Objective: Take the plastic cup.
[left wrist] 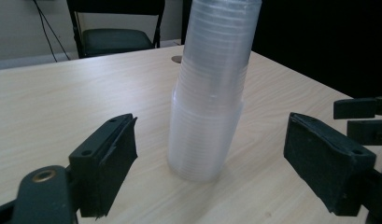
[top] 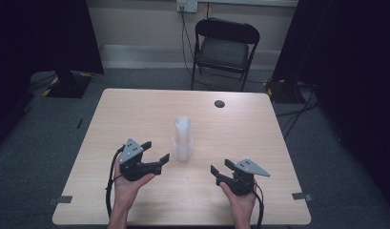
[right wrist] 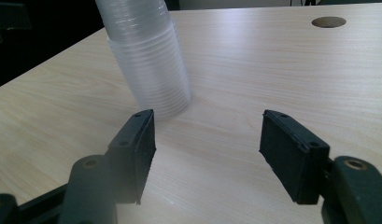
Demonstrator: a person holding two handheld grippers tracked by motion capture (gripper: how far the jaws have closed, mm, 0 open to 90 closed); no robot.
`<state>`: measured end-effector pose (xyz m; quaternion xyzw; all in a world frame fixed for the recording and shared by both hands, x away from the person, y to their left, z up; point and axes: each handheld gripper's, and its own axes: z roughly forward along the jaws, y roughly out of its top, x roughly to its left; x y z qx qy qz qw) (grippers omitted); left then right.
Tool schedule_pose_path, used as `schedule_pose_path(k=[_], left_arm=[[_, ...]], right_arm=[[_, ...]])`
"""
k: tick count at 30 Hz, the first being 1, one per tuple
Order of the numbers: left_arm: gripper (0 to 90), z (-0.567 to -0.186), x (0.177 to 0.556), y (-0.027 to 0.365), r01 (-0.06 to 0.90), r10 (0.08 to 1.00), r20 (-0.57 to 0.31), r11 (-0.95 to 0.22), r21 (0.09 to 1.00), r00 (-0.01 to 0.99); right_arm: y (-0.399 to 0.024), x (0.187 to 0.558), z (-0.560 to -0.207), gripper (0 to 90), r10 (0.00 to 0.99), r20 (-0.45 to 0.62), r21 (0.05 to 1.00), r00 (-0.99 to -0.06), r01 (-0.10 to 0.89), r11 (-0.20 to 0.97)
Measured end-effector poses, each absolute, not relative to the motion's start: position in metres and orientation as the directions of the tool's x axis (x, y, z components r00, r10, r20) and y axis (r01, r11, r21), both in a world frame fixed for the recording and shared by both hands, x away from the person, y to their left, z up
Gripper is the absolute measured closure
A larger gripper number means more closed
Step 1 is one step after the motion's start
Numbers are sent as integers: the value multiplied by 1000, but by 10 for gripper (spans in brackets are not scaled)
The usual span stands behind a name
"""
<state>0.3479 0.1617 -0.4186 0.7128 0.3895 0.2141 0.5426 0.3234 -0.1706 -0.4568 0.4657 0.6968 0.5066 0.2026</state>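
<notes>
A tall stack of clear plastic cups (top: 182, 139) stands upright near the middle of the wooden table (top: 135, 109). My left gripper (top: 156, 151) is just left of the stack, open, its jaws pointing at the cups without touching them. In the left gripper view the stack (left wrist: 208, 98) rises between and beyond the two black pads (left wrist: 109, 163), with nothing gripped. My right gripper (top: 220, 167) rests lower right of the stack, open and empty. From the right gripper view the cups (right wrist: 149, 60) stand ahead to the left of its jaws.
A round dark cable hole (top: 220, 103) sits near the table's far edge. A black folding chair (top: 223, 47) stands behind the table. Dark curtains flank both sides. Bare tabletop lies around the stack.
</notes>
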Motion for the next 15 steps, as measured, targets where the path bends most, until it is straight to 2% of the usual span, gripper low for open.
schedule_pose_path(k=[15], left_arm=[[160,-402,381,141,323,757,-121,-124,938,642]], right_arm=[[-162,322,-458,354,837,179,894,-518,440,82]])
